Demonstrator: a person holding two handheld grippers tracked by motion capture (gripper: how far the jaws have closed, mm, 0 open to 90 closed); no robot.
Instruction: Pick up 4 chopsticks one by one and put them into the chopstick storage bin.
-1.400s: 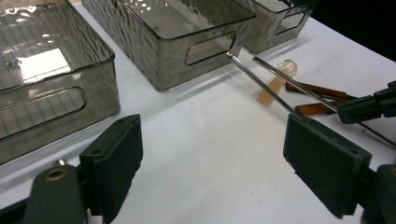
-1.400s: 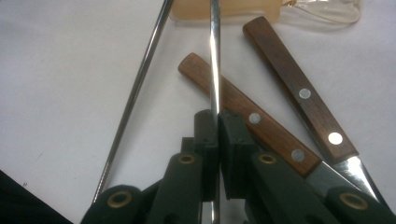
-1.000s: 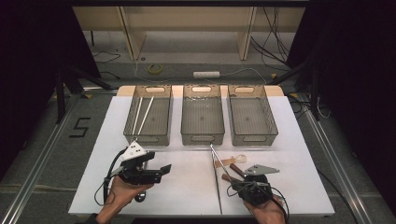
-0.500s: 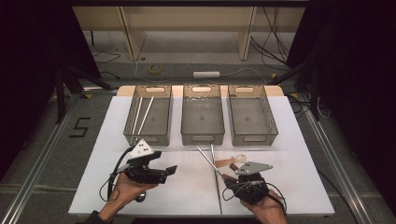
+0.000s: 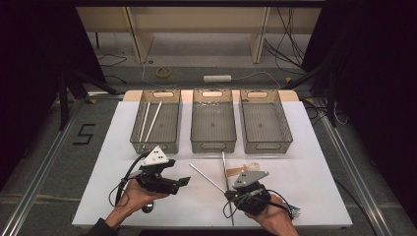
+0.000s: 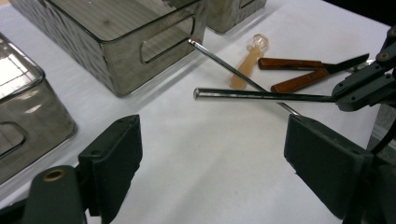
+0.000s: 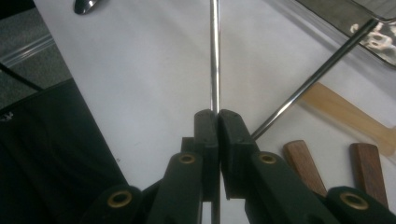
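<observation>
My right gripper (image 5: 228,192) is shut on a thin metal rod (image 5: 209,178), whose free end points up and left above the white table (image 5: 314,162). In the right gripper view the jaws of the right gripper (image 7: 218,116) are pressed together on that rod (image 7: 214,56). A second metal rod (image 5: 224,167) lies on the table beside it and crosses behind the held one (image 6: 224,60). My left gripper (image 5: 176,173) hovers to the left of the rods, open and holding nothing (image 6: 210,154). In its view the held rod (image 6: 261,95) runs to the right gripper (image 6: 359,88).
Three clear grey bins stand in a row at the back: the left bin (image 5: 156,145) holds two white sticks (image 5: 150,120), then the middle bin (image 5: 213,142) and the right bin (image 5: 265,145). A wooden-handled tool (image 6: 299,72) and a beige plastic piece (image 6: 250,60) lie near the rods. A spoon (image 5: 147,209) and a fork (image 5: 294,212) lie near the front edge.
The right gripper has risen a little with the rod, and the rod's free end has swung left, away from the rod lying on the table. The left gripper has barely moved.
</observation>
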